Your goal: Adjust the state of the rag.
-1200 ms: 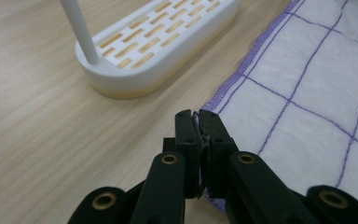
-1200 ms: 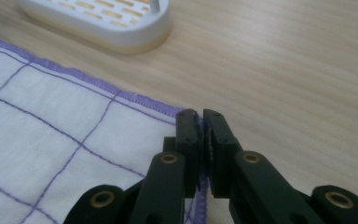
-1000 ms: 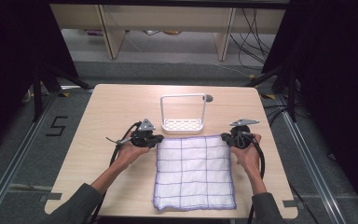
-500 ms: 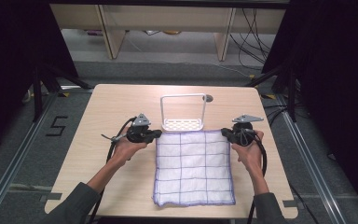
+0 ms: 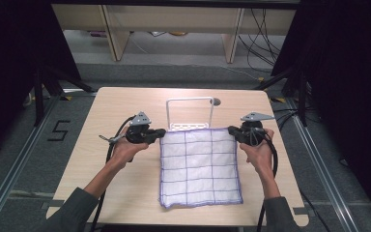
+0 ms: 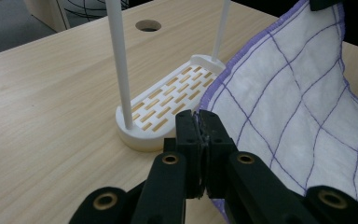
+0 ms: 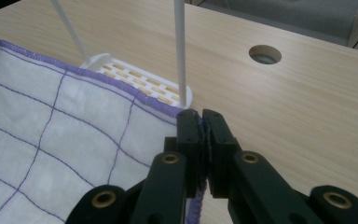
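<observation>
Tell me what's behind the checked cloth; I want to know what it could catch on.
Behind the cloth, whose far corners the left hand-held gripper and right hand-held gripper pinch, stands a white rack with a slotted base. The cloth's raised edge covers the base's near side in the high view.

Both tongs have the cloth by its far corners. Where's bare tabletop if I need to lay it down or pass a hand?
Bare wood lies left of the cloth, beyond the left tongs, out to the table edge; a narrower strip runs right of the cloth, beside the right tongs. The far edge past the white rack is bare too, apart from a cable hole. Crowded: the middle, where cloth meets rack.
</observation>
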The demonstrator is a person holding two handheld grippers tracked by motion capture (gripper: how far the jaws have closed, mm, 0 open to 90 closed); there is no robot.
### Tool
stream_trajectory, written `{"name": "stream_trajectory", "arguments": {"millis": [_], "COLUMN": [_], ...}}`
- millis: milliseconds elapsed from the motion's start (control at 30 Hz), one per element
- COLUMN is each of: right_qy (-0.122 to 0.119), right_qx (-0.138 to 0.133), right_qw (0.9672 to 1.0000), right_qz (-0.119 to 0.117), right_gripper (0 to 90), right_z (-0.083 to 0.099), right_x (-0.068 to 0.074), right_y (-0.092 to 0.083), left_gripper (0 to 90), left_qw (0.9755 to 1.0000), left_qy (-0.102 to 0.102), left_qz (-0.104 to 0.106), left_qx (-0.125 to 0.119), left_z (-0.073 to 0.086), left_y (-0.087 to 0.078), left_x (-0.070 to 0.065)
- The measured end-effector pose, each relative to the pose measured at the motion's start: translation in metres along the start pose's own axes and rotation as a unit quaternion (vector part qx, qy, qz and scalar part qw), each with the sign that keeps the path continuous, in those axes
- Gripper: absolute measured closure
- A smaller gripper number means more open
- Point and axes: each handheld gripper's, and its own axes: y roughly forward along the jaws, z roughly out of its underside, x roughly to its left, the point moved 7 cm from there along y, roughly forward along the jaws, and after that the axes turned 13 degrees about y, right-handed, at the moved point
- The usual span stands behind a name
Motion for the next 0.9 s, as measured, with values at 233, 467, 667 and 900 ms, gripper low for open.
{"name": "stream_trajectory", "arguments": {"millis": [233,467,667,900], "right_qy": [-0.011,-0.010,-0.021,-0.034], "right_qx": [0.000,0.003,0.013,0.025], "right_qw": [0.9999,0.9999,0.9995,0.9986], "right_qz": [-0.013,-0.009,-0.020,-0.033], "right_gripper": [86.4,86.4,86.4,86.4], "right_z": [0.000,0.008,0.022,0.049], "right_x": [0.006,0.006,0.011,0.021], "right_y": [-0.004,-0.013,-0.027,-0.047], "left_gripper": [87.0,87.1,87.0,87.1], "left_qw": [0.9999,0.9995,0.9984,0.9947], "left_qy": [0.011,0.021,0.030,0.060], "left_qz": [0.008,0.020,0.047,0.083], "left_qx": [-0.003,-0.010,-0.012,-0.001], "left_z": [-0.005,-0.005,0.000,0.024], "left_y": [-0.010,-0.022,-0.035,-0.059], "left_x": [-0.008,-0.022,-0.042,-0.082]}}
